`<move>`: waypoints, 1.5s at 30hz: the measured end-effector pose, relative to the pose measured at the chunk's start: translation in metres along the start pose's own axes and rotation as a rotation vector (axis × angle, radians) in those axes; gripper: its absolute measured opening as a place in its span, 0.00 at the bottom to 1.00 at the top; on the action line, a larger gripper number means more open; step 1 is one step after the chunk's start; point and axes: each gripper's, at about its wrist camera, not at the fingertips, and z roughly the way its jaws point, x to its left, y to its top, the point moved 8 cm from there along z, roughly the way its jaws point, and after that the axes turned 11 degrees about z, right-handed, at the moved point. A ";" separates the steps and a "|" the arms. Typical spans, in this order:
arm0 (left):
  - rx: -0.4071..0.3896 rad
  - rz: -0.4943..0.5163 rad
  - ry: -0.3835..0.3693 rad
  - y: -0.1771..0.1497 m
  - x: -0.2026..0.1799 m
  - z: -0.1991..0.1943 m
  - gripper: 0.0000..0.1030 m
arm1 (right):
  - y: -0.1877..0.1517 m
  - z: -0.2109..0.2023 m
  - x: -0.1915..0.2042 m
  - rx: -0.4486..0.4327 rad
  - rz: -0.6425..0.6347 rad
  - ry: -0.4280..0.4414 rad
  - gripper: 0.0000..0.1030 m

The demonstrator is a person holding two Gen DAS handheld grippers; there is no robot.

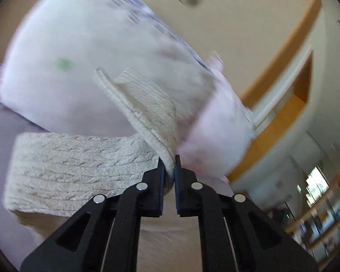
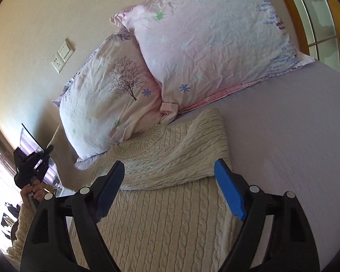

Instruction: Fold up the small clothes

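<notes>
A cream cable-knit sweater (image 2: 161,217) lies on the grey bed sheet (image 2: 294,158), its collar toward the pillows. One sleeve (image 2: 188,158) is folded across the chest. My right gripper (image 2: 170,185) is open and empty, just above the sweater's body. My left gripper (image 1: 169,170) is shut on the other sleeve's cuff (image 1: 147,108) and holds it lifted; that view is blurred. The left gripper also shows in the right wrist view (image 2: 31,163), held up at the sweater's left side.
Two pink floral pillows (image 2: 204,45) (image 2: 106,97) lean against the beige wall behind the sweater's collar. A wall switch and socket (image 2: 62,55) sit above them. A wood-framed window (image 2: 315,18) is at the far right. Shelves (image 1: 324,217) stand across the room.
</notes>
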 end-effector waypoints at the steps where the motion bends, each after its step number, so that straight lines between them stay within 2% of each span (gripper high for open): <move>1: 0.069 0.030 -0.059 -0.015 -0.022 0.024 0.19 | -0.003 -0.001 -0.002 0.008 -0.001 -0.006 0.81; 2: 0.154 0.065 -0.108 -0.036 -0.045 0.048 0.27 | -0.007 -0.004 -0.003 0.022 0.000 -0.010 0.81; 3: 0.199 0.083 -0.127 -0.047 -0.054 0.057 0.42 | -0.012 -0.008 -0.005 0.033 0.001 -0.005 0.81; 4: 0.238 0.098 -0.145 -0.063 -0.063 0.060 0.50 | -0.015 -0.014 -0.007 0.041 -0.001 0.004 0.81; 5: 0.244 0.106 -0.151 -0.071 -0.065 0.054 0.53 | -0.019 -0.020 -0.008 0.047 -0.008 0.011 0.81; 8: 0.208 0.098 -0.112 -0.087 -0.050 0.004 0.73 | -0.040 -0.044 -0.017 0.096 -0.037 0.044 0.81; 11: 0.180 0.077 -0.085 -0.105 -0.026 -0.071 0.75 | -0.078 -0.068 -0.023 0.243 -0.032 0.174 0.81; 12: 0.169 0.071 -0.074 -0.116 -0.020 -0.102 0.75 | -0.098 -0.080 -0.026 0.325 -0.020 0.235 0.83; 13: 0.159 0.063 -0.059 -0.123 -0.013 -0.124 0.77 | -0.111 -0.088 -0.029 0.368 -0.022 0.259 0.83; 15: 0.154 0.044 -0.037 -0.147 -0.005 -0.165 0.84 | -0.139 -0.104 -0.034 0.440 -0.038 0.273 0.83; 18: 0.139 -0.061 -0.013 -0.196 0.010 -0.214 0.85 | -0.171 -0.114 -0.049 0.522 0.003 0.268 0.83; 20: 0.148 -0.129 -0.001 -0.224 0.019 -0.226 0.85 | -0.182 -0.107 -0.063 0.547 0.055 0.233 0.83; 23: 0.206 -0.154 0.026 -0.251 0.022 -0.215 0.84 | -0.189 -0.088 -0.070 0.565 0.141 0.280 0.83; 25: 0.241 -0.166 0.030 -0.261 0.021 -0.202 0.84 | -0.194 -0.077 -0.071 0.579 0.151 0.279 0.82; 26: 0.245 -0.176 0.018 -0.264 0.020 -0.195 0.84 | -0.197 -0.070 -0.069 0.590 0.159 0.303 0.78; 28: 0.246 -0.209 -0.017 -0.266 0.018 -0.180 0.79 | -0.201 -0.063 -0.062 0.602 0.177 0.369 0.68; 30: 0.282 -0.237 -0.034 -0.268 0.016 -0.160 0.77 | -0.205 -0.058 -0.057 0.606 0.178 0.405 0.48; 31: 0.303 -0.241 -0.028 -0.266 0.016 -0.147 0.64 | -0.207 -0.055 -0.054 0.610 0.173 0.416 0.39; 32: 0.324 -0.252 -0.021 -0.269 0.017 -0.142 0.55 | -0.209 -0.052 -0.050 0.615 0.161 0.422 0.22; 33: 0.348 -0.288 -0.012 -0.274 0.020 -0.137 0.38 | -0.212 -0.050 -0.048 0.621 0.149 0.422 0.12; 34: 0.348 -0.323 -0.023 -0.276 0.022 -0.136 0.25 | -0.213 -0.051 -0.046 0.619 0.134 0.421 0.10; 35: 0.330 -0.363 -0.062 -0.275 0.022 -0.134 0.19 | -0.212 -0.052 -0.041 0.612 0.117 0.428 0.08; 36: 0.313 -0.394 -0.093 -0.273 0.020 -0.135 0.08 | -0.210 -0.055 -0.039 0.602 0.110 0.436 0.08; 39: 0.274 -0.359 -0.080 -0.255 0.009 -0.142 0.07 | -0.190 -0.076 -0.018 0.547 0.062 0.501 0.07; 41: 0.226 -0.318 -0.102 -0.227 -0.003 -0.146 0.07 | -0.166 -0.088 0.003 0.489 0.014 0.541 0.07; 44: 0.172 -0.175 -0.054 -0.166 -0.011 -0.144 0.06 | -0.112 -0.094 0.042 0.377 -0.073 0.594 0.07; 45: 0.139 -0.132 -0.041 -0.135 -0.010 -0.136 0.07 | -0.089 -0.089 0.058 0.333 -0.099 0.597 0.07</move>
